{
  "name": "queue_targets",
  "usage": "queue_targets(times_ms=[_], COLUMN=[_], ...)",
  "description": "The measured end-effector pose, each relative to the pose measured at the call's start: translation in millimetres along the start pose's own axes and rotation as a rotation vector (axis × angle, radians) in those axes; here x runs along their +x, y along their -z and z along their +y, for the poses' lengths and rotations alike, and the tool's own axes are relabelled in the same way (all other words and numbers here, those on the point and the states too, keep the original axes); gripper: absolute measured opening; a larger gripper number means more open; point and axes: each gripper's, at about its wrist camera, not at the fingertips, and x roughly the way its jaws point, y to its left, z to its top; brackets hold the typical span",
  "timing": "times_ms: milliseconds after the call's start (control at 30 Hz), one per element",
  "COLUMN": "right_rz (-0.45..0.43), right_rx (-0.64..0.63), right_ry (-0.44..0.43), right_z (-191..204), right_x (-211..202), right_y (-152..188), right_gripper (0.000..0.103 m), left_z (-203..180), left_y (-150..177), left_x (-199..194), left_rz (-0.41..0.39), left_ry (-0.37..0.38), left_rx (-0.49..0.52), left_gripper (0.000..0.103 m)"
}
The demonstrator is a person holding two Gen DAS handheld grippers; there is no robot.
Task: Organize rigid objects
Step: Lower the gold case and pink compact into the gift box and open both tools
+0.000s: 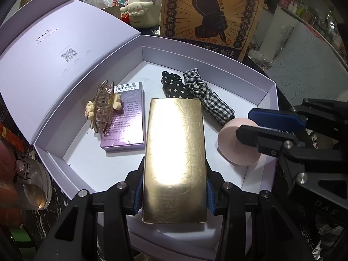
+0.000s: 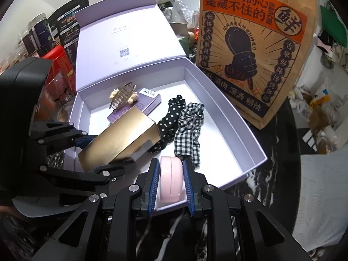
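In the open lilac cardboard gift box [image 1: 267,91], a clear hair clip with cream bears [image 1: 102,108] is already lying on a flat purple carton [image 1: 126,130] at left, with a polka-dot scrunchie [image 1: 174,87] and a gingham scrunchie [image 1: 206,95] farther right. The left claw [image 1: 174,193] is gripping a tall gold foil carton [image 1: 174,152] over the box's middle, while the right claw [image 2: 169,187] is pinching a round pink compact [image 2: 170,180] at the near right edge, so both probably remain to be set down. The box is sitting on a dark marbled bench [image 2: 271,184] crowded with a brown paper snack bag [image 2: 261,54] behind.

The gold box [image 1: 175,158] has a glossy, crinkled foil finish. The pink case [image 2: 170,179] looks like smooth matt plastic, the storage box [image 1: 269,91] like matt card. Both scrunchies [image 2: 187,128] are cloth.
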Motion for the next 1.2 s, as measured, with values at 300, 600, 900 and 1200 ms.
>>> queue_targets(times_ms=[300, 600, 900, 1200], right_rz=[-0.017, -0.048, -0.061, -0.084], right_rx=[0.020, 0.035, 0.037, 0.065], right_ry=[0.013, 0.012, 0.030, 0.052], right_z=[-0.2, -0.8, 3.5, 1.1], right_x=[-13.5, -27.9, -39.1, -54.8], right_y=[5.1, 8.9, 10.9, 17.5], right_gripper=[0.022, 0.023, 0.026, 0.032], left_z=[-8.3, -7.8, -8.2, -9.7], left_y=[7.9, 15.5, 18.8, 17.1], left_x=[-10.0, -20.6, -26.6, -32.0], left_rz=[-0.001, -0.006, -0.014, -0.033], left_ry=[0.031, 0.057, 0.073, 0.076], left_rx=[0.016, -0.016, -0.044, -0.039], left_gripper=[0.043, 0.043, 0.047, 0.048])
